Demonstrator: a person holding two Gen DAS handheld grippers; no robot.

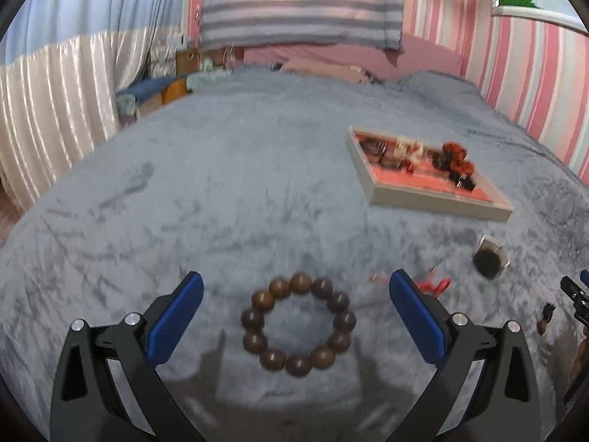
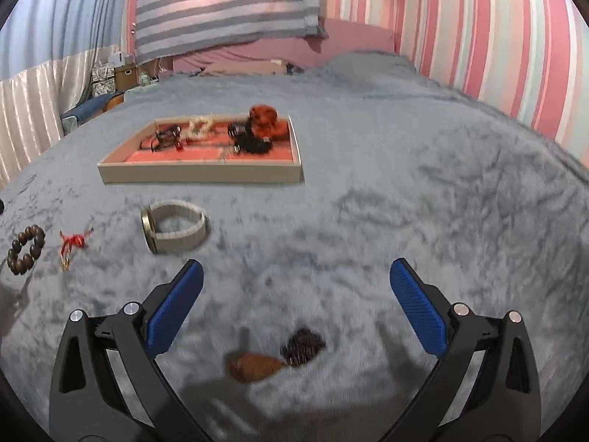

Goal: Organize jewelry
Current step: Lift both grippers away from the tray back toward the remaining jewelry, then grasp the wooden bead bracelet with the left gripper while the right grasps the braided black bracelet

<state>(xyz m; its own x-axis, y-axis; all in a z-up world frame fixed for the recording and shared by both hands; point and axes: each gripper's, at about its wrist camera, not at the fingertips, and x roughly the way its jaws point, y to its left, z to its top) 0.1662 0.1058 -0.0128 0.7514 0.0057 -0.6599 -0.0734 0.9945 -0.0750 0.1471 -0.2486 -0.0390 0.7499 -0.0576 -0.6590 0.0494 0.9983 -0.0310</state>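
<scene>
A brown wooden bead bracelet [image 1: 298, 326] lies on the grey blanket between the open blue fingers of my left gripper [image 1: 296, 294]; it also shows far left in the right wrist view [image 2: 25, 248]. My right gripper [image 2: 296, 283] is open above a brown wooden pendant with a dark tassel [image 2: 272, 359]. A shallow tray with a red lining [image 2: 200, 175] holds several jewelry pieces; it also shows in the left wrist view [image 1: 434, 200]. A watch with a pale band [image 2: 173, 226] and a red string charm [image 2: 73, 241] lie in front of the tray.
The grey blanket [image 2: 405, 202] covers a bed. A striped cushion [image 1: 302, 3] leans against the pink headboard. Curtains and boxes stand at the left. The striped wall is at the right. The right gripper's tip [image 1: 578, 294] shows at the left wrist view's right edge.
</scene>
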